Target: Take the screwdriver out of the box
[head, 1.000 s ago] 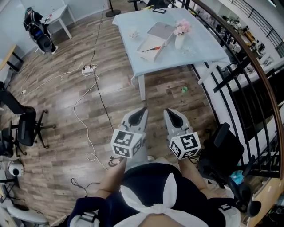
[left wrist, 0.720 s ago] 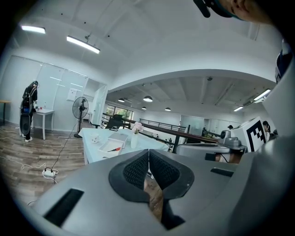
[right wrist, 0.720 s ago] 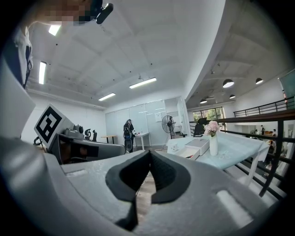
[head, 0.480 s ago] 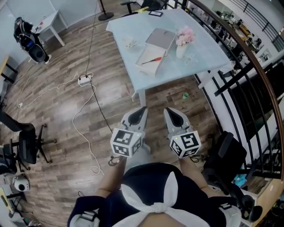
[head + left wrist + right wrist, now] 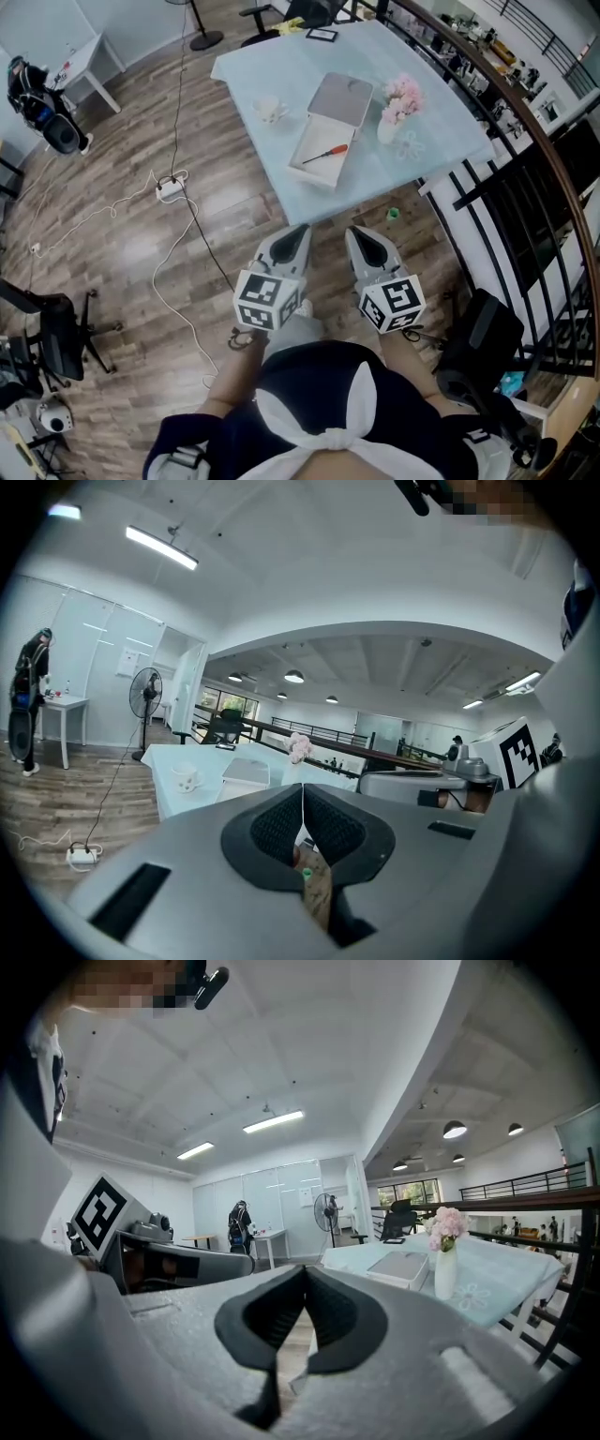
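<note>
An open white box [image 5: 321, 161] lies on the pale blue table [image 5: 441, 122], its lid [image 5: 342, 97] folded back behind it. A screwdriver [image 5: 325, 154] with a red handle rests inside the box. My left gripper [image 5: 302, 230] and right gripper [image 5: 354, 234] are held side by side over the wooden floor, short of the table's near edge. Both are shut with nothing between the pads. In the left gripper view, past the left gripper [image 5: 302, 803], the box [image 5: 246, 772] is seen from the side. In the right gripper view the box [image 5: 401, 1267] stands beyond the right gripper [image 5: 305, 1283].
A vase of pink flowers [image 5: 398, 101] stands right of the box and a white cup [image 5: 270, 110] to its left. A power strip with cables [image 5: 169, 187] lies on the floor at left. A black railing [image 5: 525, 187] runs along the right. A small green thing [image 5: 394, 214] lies by the table.
The table and box have come nearer and lower in the head view as the person walks toward them. Both grippers keep their place in the frame and stay shut.
</note>
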`<state>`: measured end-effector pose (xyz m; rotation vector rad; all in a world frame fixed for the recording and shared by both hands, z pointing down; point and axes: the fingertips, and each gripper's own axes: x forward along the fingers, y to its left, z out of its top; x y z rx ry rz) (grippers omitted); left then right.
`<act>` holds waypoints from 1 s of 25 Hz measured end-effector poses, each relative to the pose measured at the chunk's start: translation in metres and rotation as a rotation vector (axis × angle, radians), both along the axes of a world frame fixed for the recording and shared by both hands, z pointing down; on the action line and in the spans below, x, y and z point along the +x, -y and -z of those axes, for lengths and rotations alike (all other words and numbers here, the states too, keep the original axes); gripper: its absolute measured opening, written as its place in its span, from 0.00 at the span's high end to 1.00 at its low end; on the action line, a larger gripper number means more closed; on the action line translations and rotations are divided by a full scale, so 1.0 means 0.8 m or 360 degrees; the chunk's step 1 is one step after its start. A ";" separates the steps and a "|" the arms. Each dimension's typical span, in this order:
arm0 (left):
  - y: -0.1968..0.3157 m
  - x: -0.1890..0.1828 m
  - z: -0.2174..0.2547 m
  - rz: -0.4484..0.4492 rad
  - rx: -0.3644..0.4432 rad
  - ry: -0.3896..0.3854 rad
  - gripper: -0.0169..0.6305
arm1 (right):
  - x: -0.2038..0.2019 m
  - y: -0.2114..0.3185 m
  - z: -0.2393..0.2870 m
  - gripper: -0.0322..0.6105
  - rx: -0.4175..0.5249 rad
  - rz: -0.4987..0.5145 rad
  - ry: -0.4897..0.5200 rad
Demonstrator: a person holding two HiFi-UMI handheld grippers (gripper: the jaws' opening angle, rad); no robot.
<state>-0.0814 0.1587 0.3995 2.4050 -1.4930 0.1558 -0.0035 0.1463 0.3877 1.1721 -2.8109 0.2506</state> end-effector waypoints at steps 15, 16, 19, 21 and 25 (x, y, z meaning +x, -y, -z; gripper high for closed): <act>0.130 -0.026 -0.040 -0.0118 -0.0112 -0.0036 0.94 | -0.011 0.114 -0.030 0.95 -0.0108 -0.0110 -0.0074; 0.137 -0.025 -0.042 -0.0116 -0.0125 -0.0035 0.94 | -0.008 0.122 -0.032 0.95 -0.0115 -0.0107 -0.0078; 0.165 -0.020 -0.040 -0.0108 -0.0136 -0.0012 0.94 | 0.002 0.153 -0.029 0.95 -0.0111 -0.0098 -0.0075; 0.183 -0.016 -0.039 -0.0098 -0.0133 0.0015 0.94 | 0.010 0.174 -0.024 0.95 -0.0093 -0.0092 -0.0059; 0.220 -0.007 -0.028 -0.0117 -0.0075 0.0053 0.94 | 0.028 0.218 -0.014 0.95 -0.0038 -0.0096 -0.0037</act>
